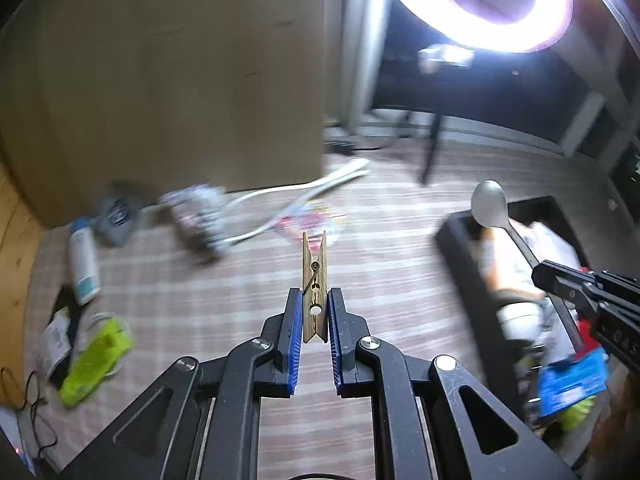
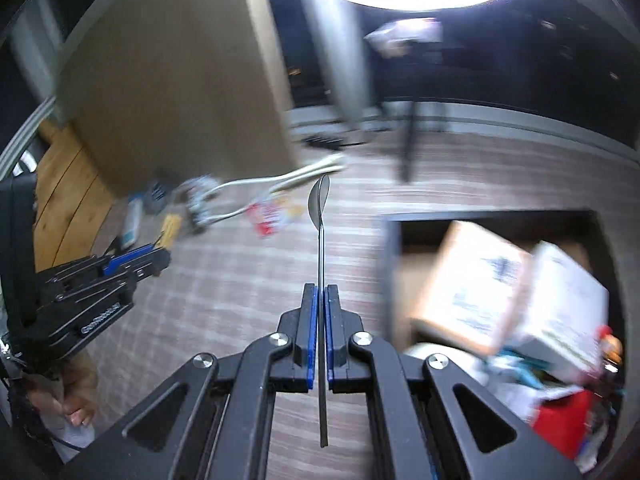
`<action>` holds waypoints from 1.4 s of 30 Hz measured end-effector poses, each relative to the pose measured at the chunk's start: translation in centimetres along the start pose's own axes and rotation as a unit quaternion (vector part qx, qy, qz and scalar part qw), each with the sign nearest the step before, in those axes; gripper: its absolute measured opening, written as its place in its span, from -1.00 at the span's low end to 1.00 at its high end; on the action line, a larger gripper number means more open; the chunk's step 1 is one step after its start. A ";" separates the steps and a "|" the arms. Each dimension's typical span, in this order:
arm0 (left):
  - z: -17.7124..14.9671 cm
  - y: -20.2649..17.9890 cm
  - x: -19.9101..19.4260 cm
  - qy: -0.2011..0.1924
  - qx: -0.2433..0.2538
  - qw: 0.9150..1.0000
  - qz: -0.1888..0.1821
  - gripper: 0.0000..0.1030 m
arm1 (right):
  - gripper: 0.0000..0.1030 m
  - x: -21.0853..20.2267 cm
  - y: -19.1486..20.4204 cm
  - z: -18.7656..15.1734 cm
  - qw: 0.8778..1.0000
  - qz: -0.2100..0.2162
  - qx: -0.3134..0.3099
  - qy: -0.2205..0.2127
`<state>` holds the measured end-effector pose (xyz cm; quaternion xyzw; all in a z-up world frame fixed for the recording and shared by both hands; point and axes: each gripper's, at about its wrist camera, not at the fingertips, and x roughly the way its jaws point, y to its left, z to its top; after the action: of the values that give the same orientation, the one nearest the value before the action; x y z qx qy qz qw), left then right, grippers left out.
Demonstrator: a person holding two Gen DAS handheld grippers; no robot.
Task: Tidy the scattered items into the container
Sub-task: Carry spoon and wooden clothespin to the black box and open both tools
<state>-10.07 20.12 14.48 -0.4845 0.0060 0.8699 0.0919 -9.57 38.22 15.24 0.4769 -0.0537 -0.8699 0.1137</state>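
Currently, a lime-green packet (image 1: 96, 360) and white tube (image 1: 83, 264) lie scattered left of the black rectangular container (image 2: 496, 216), nothing blocking it. The left gripper (image 1: 314, 312) clamps an upright wooden clothespin (image 1: 315, 284); the right gripper (image 2: 321, 308) pinches a silver metal spoon (image 2: 320, 216), bowl pointing forward.

I've got a plaid-clothed tabletop (image 1: 240, 300) with a black container (image 1: 452, 240) at right, plus a white tube (image 1: 82, 264), lime packet (image 1: 96, 360) and white cable (image 1: 280, 200) scattered left.
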 end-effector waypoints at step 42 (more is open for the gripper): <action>-0.4 -12.5 -1.5 -0.006 0.119 0.992 -0.039 0.15 | -0.15 -8.6 -13.8 -4.1 0.985 -0.131 0.101 -0.043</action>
<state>-6.89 32.17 16.49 -0.4649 0.0899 0.8616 0.1827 -3.66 53.77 17.25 0.4510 -0.0832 -0.8871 -0.0527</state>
